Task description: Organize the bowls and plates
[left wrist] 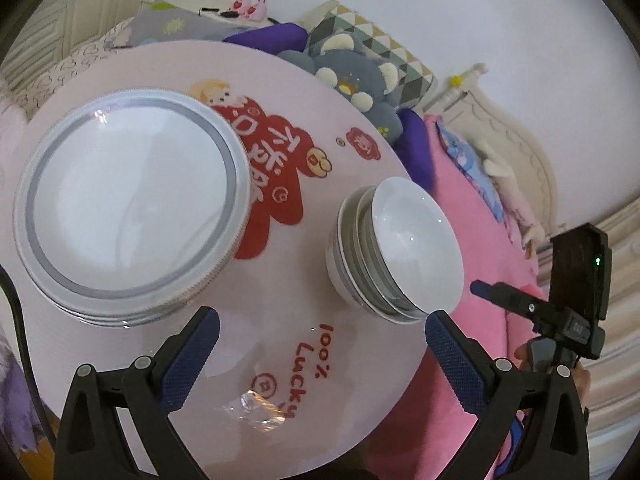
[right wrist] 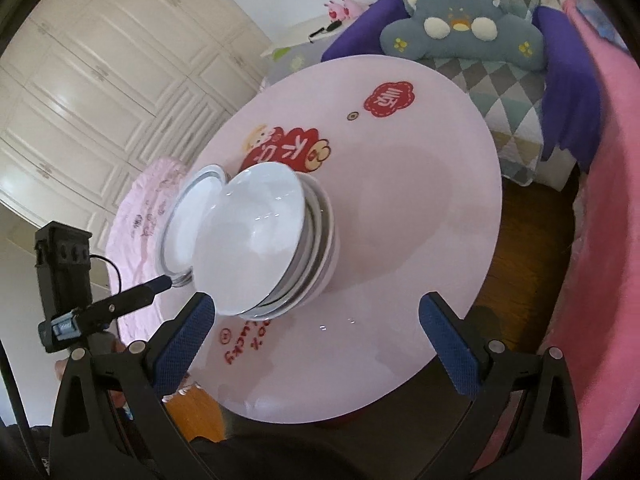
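A stack of white plates with a grey ring (left wrist: 128, 208) sits on the left of the round pink table (left wrist: 320, 184). A stack of white bowls (left wrist: 400, 248) sits near the table's right edge. My left gripper (left wrist: 320, 330) is open and empty, hovering over the table's near side between the two stacks. In the right wrist view the bowl stack (right wrist: 260, 244) stands in front of the plates (right wrist: 192, 224). My right gripper (right wrist: 316, 312) is open and empty, just short of the bowls. The right gripper also shows in the left wrist view (left wrist: 480, 289).
The table (right wrist: 400, 208) carries red cartoon prints and a clear plastic scrap (left wrist: 260, 408) near its front edge. A grey plush cushion (right wrist: 460, 28), purple fabric and a pink blanket (right wrist: 600, 240) crowd the far and right sides. White wardrobe doors (right wrist: 100, 80) stand on the left.
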A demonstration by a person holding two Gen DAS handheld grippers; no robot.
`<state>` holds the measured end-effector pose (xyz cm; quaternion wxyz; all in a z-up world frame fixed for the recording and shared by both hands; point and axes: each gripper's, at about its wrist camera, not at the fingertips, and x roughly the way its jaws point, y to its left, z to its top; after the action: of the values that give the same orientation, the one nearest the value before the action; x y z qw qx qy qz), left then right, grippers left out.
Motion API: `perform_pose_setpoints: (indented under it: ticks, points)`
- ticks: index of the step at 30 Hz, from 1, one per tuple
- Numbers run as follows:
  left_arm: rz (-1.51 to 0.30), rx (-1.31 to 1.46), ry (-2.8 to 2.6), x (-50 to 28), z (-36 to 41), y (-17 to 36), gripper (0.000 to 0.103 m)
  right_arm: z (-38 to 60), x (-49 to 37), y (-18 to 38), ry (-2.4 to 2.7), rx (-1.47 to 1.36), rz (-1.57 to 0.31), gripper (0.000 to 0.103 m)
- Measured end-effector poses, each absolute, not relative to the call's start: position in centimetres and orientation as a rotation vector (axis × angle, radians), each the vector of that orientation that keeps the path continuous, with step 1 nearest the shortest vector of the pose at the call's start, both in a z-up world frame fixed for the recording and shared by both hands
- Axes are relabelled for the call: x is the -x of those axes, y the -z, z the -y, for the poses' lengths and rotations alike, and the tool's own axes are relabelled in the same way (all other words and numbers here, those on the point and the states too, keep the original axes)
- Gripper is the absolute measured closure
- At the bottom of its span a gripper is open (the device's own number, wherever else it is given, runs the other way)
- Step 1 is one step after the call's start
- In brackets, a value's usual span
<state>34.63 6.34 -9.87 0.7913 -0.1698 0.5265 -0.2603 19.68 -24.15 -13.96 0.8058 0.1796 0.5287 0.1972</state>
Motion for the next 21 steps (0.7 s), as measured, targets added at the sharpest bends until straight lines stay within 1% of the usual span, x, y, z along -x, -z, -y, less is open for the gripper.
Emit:
perform_pose_setpoints:
  ticks: [3,9,12,13,14,16,18,19,20,21]
  points:
    - [-1.160,0.389,0.550,-35.2,-4.8,10.9,0.002,23.9,-21.3,14.4,-0.410,-0.382,-1.159,0.000]
    - [-1.237,0.471,0.554,-37.0,-2.2,12.5,0.007,22.3,-24.1,15.7,-0.421,-0.337,-1.228,0.000]
    - [-1.262,0.512,0.523,-38.3,-1.6,13.4,0.013,21.9,-24.9,16.4,-0.427,-0.327,-1.251,0.000]
    - [-1.268,0.522,0.507,-38.7,-1.6,13.7,0.016,21.8,-25.1,16.6,-0.429,-0.327,-1.257,0.000]
    - [-1.272,0.527,0.497,-38.9,-1.5,14.1,0.022,21.7,-25.2,16.8,-0.430,-0.326,-1.262,0.001]
    - [-1.295,0.542,0.491,-39.7,-1.2,14.8,0.031,21.4,-25.4,17.2,-0.440,-0.325,-1.278,0.007]
    - [-1.310,0.573,0.502,-39.9,-0.9,15.2,0.036,21.1,-25.5,17.7,-0.449,-0.320,-1.294,0.021]
    - [-1.311,0.579,0.506,-39.9,-0.8,15.2,0.042,21.0,-25.5,17.9,-0.452,-0.318,-1.301,0.025]
    - [-1.309,0.584,0.513,-40.1,-0.6,15.2,0.048,20.9,-25.5,18.1,-0.459,-0.322,-1.308,0.032]
    - [-1.308,0.589,0.518,-40.3,-0.3,15.1,0.051,20.8,-25.6,18.3,-0.469,-0.333,-1.315,0.039]
